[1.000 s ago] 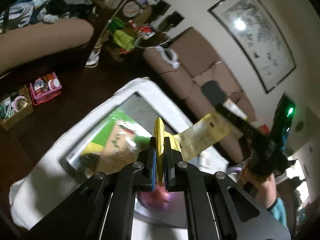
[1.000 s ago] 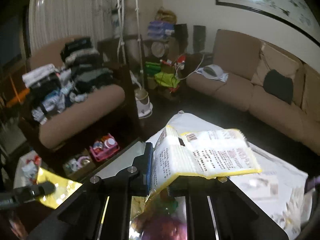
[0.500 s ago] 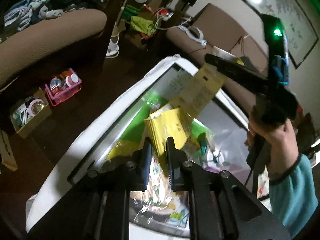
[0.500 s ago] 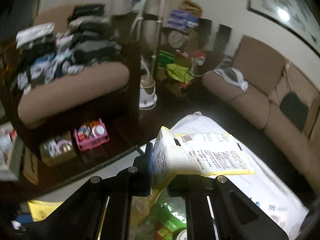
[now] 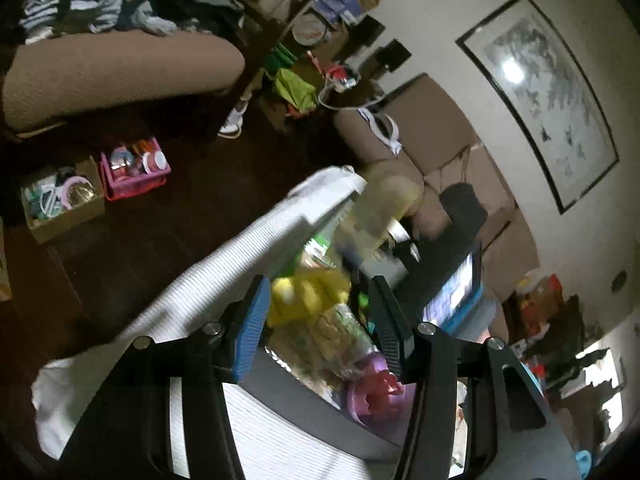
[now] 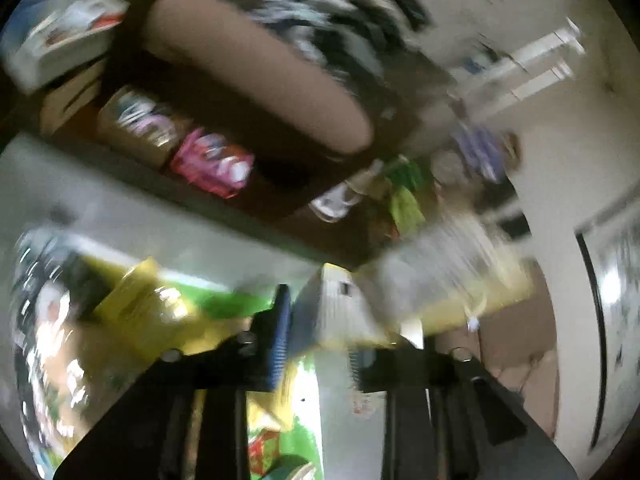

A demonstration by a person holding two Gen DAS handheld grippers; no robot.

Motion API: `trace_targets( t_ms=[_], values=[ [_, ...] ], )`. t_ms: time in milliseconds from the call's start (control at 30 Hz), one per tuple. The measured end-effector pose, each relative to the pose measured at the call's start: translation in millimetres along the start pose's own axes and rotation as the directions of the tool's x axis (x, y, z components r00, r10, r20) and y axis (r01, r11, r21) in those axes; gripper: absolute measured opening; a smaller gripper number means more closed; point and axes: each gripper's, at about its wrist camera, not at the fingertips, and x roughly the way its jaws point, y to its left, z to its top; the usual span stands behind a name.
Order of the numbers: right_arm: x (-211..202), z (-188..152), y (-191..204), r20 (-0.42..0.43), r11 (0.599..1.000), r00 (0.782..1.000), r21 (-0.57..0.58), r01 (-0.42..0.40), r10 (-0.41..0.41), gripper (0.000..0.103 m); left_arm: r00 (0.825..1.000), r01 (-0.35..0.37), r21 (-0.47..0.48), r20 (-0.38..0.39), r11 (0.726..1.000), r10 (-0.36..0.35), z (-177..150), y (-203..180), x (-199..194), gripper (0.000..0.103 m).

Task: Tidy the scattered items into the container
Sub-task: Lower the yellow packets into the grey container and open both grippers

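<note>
My left gripper point(image 5: 320, 312) is open and empty above the container point(image 5: 276, 376), a grey bin full of snack packets. A yellow packet point(image 5: 308, 296) lies in it between my fingers, beside a purple tub point(image 5: 372, 396). My right gripper point(image 6: 320, 328) shows in a blurred view, jaws spread, with a white and yellow packet point(image 6: 400, 292) still between them over the container point(image 6: 160, 216). That packet also appears blurred in the left wrist view point(image 5: 380, 204), above the bin's far end.
A white cloth point(image 5: 208, 280) lies under the container. On the dark floor stand a pink basket point(image 5: 134, 168) and a cardboard box point(image 5: 60, 200). Brown sofas point(image 5: 436, 156) and a cluttered shelf point(image 5: 316, 56) lie beyond.
My left gripper opened and let the yellow packet drop into the container. My right gripper swung down over the bin with its packet and its jaws have spread.
</note>
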Motion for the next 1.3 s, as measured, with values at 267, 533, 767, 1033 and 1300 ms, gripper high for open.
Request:
trace_targets(
  t_ms=[267,533,767,1033,1300],
  values=[
    [-32,-56,10,-0.055,0.983,0.987,-0.102,-0.153,0.148,0.031,0.998,-0.032,0.055,-0.048,0.998,0.034,20,-3,27,0.048],
    [-43,-91,-84,-0.036,0.915,0.979,0.364,-0.175,0.201,0.038,0.994,-0.042,0.174,-0.089,0.984,0.058,30,-34,48,0.049],
    [-34,-121,-141,0.080,0.545,0.903,0.774,-0.323,0.421,0.041,0.983,-0.053,0.277,-0.154,0.959,0.099,-5,-57,70,0.063],
    [-59,-123,-113,0.047,0.535,0.888,0.782,-0.318,0.458,0.043,0.952,-0.202,0.505,-0.100,0.839,0.289,-54,-101,89,0.080],
    [-85,-134,-96,0.036,0.528,0.900,0.799,-0.288,0.435,0.067,0.928,-0.278,0.563,-0.053,0.778,0.370,-66,-116,103,0.081]
  ],
)
